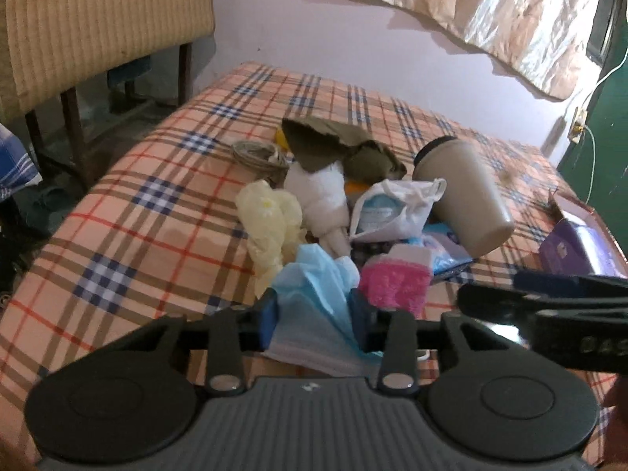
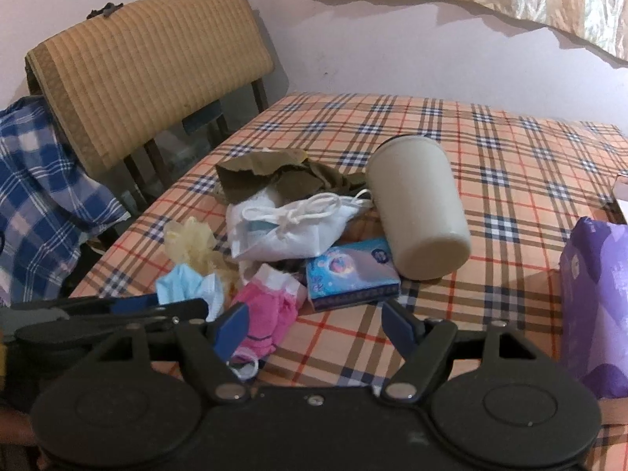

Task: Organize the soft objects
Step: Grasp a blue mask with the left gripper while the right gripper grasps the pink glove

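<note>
Two grippers low over pile on checked table. Left gripper clamped on blue mask; right gripper spread, empty (pink cloth touching its left finger). Risk: mask loops snag neighbours, dragging pile.

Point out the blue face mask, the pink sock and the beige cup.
blue face mask [image 1: 310,278]: left wrist view, bunched middle.
pink sock [image 2: 271,308]: right wrist view, fuzzy body.
beige cup [image 2: 418,204]: right wrist view, side wall.

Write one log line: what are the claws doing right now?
left claw: shut on blue face mask | right claw: open, empty, by pink cloth
</note>
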